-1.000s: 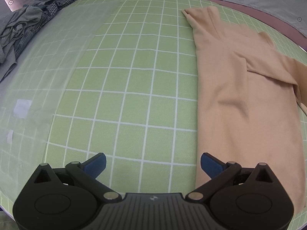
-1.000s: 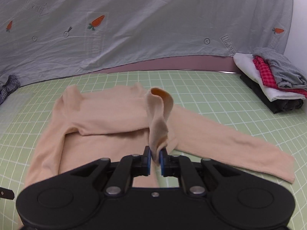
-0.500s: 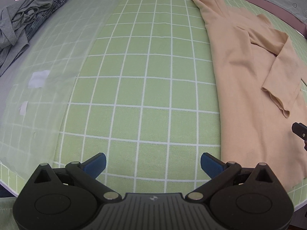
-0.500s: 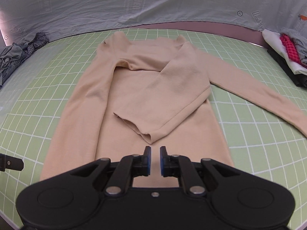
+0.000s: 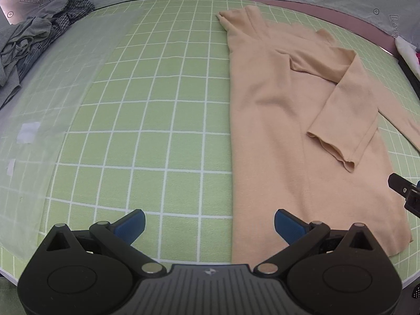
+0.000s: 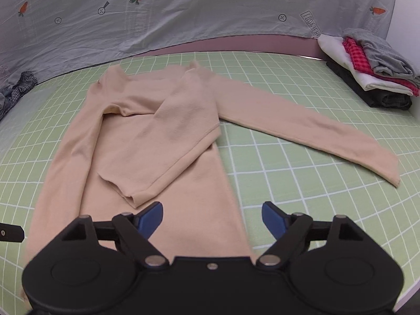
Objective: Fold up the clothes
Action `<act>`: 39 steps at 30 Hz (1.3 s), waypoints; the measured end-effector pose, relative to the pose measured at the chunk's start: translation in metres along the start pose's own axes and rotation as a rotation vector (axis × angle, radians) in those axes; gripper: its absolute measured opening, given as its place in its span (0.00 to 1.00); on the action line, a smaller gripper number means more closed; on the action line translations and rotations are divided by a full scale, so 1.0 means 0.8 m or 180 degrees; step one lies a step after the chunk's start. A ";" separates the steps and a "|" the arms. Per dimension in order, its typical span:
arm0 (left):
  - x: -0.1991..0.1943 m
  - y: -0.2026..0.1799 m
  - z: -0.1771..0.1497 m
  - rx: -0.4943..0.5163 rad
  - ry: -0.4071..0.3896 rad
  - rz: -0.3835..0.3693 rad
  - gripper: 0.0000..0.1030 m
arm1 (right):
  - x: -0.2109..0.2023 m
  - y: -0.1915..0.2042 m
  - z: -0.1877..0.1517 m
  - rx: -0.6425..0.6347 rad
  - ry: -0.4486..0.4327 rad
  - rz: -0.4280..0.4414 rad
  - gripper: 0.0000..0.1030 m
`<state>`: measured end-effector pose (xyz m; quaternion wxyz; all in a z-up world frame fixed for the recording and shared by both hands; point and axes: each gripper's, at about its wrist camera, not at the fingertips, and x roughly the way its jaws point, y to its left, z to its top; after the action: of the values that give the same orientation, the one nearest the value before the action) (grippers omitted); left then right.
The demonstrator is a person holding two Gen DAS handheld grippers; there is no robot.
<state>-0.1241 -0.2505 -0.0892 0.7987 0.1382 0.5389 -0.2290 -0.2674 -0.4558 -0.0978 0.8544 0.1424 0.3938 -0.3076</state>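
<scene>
Sweater: a peach long-sleeved sweater [image 6: 183,183] lies flat on the green gridded mat [image 5: 157,105] that covers the table, collar toward the far edge.
Folded sleeve: one sleeve [image 6: 170,141] is laid diagonally across the chest, its cuff resting on the body.
Other sleeve: the second sleeve [image 6: 315,131] stretches out straight over the mat, away from the body.
Left gripper [image 5: 208,221]: blue-padded fingers spread wide apart, empty, above the mat just beside the sweater's hem edge.
Right gripper [image 6: 212,216]: fingers wide apart, holding nothing, over the lower body near the folded cuff.
Folded stack: folded clothes [image 6: 367,71] sit at the far right corner.
Loose pile: crumpled garments [image 5: 29,44] lie at the far left.
Backdrop: a grey sheet with carrot prints [image 6: 183,8].
</scene>
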 end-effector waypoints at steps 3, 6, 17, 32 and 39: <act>0.000 -0.025 0.010 0.0046 -0.0104 -0.0024 1.00 | 0.010 -0.023 0.008 0.0011 -0.0018 -0.0028 0.95; 0.002 -0.049 0.025 0.0089 -0.0221 -0.0113 1.00 | 0.021 -0.046 0.020 0.0020 -0.0061 -0.0101 0.99; 0.033 -0.115 0.101 0.0447 -0.0479 -0.0225 0.97 | 0.092 -0.141 0.071 0.0470 -0.0122 -0.0539 1.00; 0.087 -0.160 0.149 0.0781 -0.0344 -0.0781 0.46 | 0.156 -0.220 0.092 0.1026 0.0002 -0.0966 1.00; 0.098 -0.168 0.146 0.0857 -0.0206 -0.0835 0.14 | 0.162 -0.229 0.089 0.1121 0.0016 -0.0985 1.00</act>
<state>-0.0751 -0.4371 -0.1134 0.7532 0.1651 0.4909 -0.4055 -0.2781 -0.6852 -0.1502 0.7581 0.2280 0.3533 -0.4985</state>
